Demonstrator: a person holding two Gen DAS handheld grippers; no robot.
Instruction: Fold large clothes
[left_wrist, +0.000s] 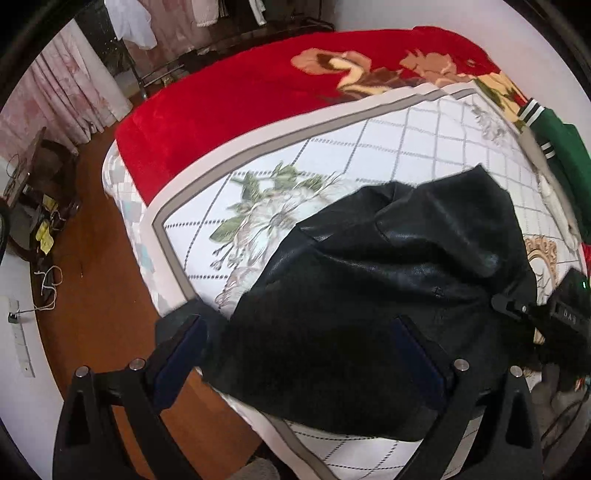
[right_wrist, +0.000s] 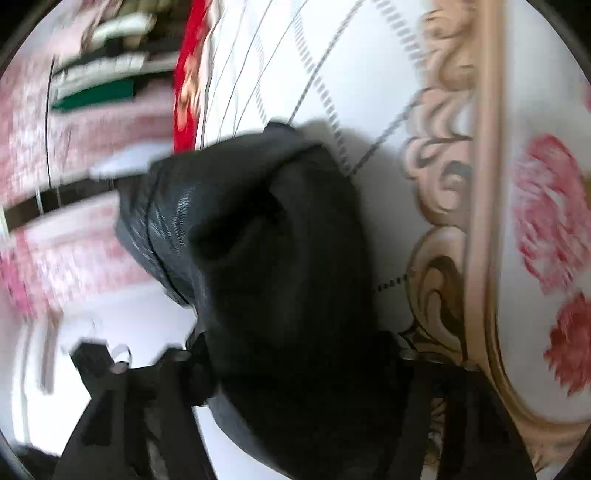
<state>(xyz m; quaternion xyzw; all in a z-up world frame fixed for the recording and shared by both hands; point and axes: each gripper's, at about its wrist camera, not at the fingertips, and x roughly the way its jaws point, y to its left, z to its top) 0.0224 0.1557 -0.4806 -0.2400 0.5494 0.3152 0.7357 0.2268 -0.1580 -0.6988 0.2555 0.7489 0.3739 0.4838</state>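
Observation:
A black leather jacket (left_wrist: 388, 266) lies crumpled on the white checked bedcover (left_wrist: 388, 140), near the bed's front corner. My left gripper (left_wrist: 299, 339) hovers above the jacket's near edge with its jaws wide apart, open, pads clear of the leather. At the right edge of the left wrist view, my right gripper (left_wrist: 532, 310) reaches into the jacket's side. In the blurred right wrist view a thick bunch of the jacket (right_wrist: 266, 229) fills the gap between the right gripper's (right_wrist: 295, 362) fingers, and the grip looks shut on it.
A red floral blanket (left_wrist: 240, 99) covers the far half of the bed. A green garment with striped trim (left_wrist: 557, 147) lies at the right. The bed's corner drops to a wooden floor (left_wrist: 99, 295) with cables and a power strip (left_wrist: 22, 343). Curtains (left_wrist: 62, 92) hang beyond.

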